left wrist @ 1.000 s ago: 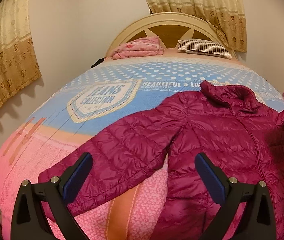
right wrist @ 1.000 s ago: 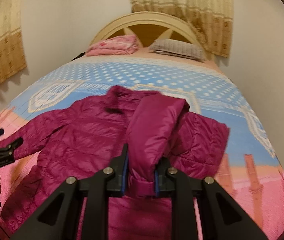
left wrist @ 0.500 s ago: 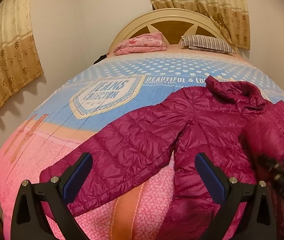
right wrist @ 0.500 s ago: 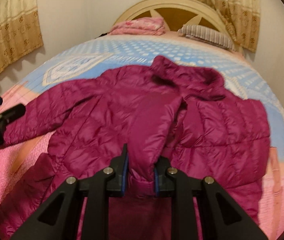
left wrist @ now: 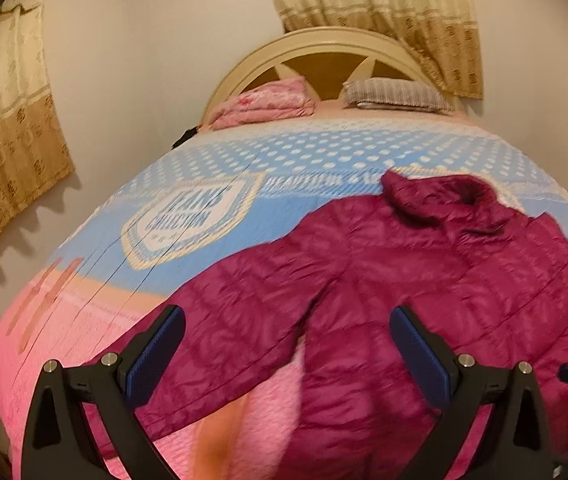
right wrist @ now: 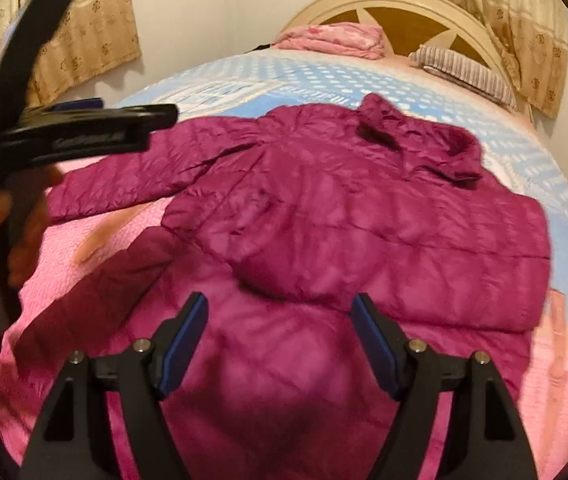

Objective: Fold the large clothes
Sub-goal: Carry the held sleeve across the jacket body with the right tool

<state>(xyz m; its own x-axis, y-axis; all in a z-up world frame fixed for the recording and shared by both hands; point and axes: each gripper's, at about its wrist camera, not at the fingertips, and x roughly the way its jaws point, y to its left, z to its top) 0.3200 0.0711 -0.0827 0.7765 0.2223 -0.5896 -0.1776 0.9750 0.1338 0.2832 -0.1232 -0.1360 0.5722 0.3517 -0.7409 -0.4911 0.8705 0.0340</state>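
The magenta quilted puffer jacket (right wrist: 324,216) lies front-up on the bed's pink-and-blue printed quilt (left wrist: 212,208), collar toward twelve o'clock, with its right-hand sleeve folded in across the chest and the other sleeve (left wrist: 244,320) stretched out toward eight o'clock in the left wrist view. The right gripper (right wrist: 280,340) has just been opening its jaws; they now stand spread with nothing between them, hovering over the hem just below the folded sleeve's cuff. The left gripper (left wrist: 284,352) also has its jaws spread wide and empty, above the outstretched sleeve and body. The main risk, as I judge it, is the slick, springy padding: the freshly laid sleeve may puff up and slide back off the chest, especially if the next fold drags the body fabric beneath it. A shallow pinch on the remaining sleeve could catch only the shell layer and slip, or snag the quilt under it and pull the bedding along. The two grippers sit near each other, at nine o'clock in the right view, so crossing paths could knock them together.
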